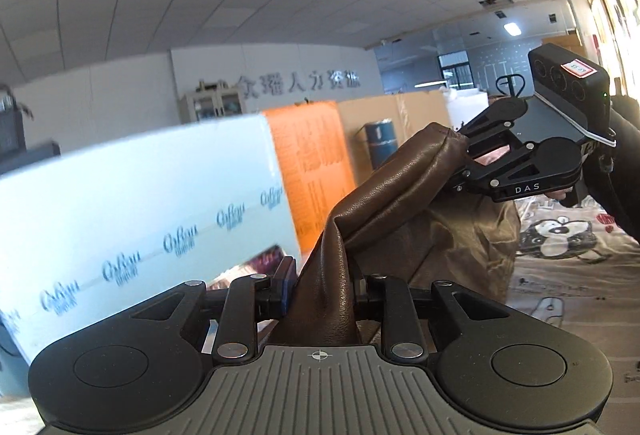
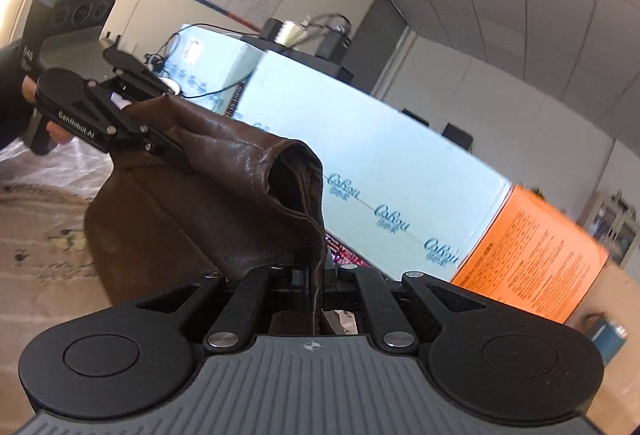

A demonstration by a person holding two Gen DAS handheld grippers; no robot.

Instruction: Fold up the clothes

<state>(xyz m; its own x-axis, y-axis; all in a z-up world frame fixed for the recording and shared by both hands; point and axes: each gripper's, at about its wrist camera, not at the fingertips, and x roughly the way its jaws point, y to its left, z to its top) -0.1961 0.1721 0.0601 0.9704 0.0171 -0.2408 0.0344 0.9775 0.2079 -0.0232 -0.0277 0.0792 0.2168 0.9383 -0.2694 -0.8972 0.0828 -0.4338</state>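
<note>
Hiding claw (image 1: pixel 324 295) tips: brown garment (image 1: pixel 384 191).

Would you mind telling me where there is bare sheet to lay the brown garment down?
Both grippers, left and right, pinch the garment aloft. The cartoon sheet lies bare right of the hanging cloth in the left view. Past the garment the pale box crowds in.

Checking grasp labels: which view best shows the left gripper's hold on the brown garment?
Right wrist: the left gripper shows side-on, clamped on the brown leather garment. Left wrist shows only fabric bunched between its own fingers.
</note>
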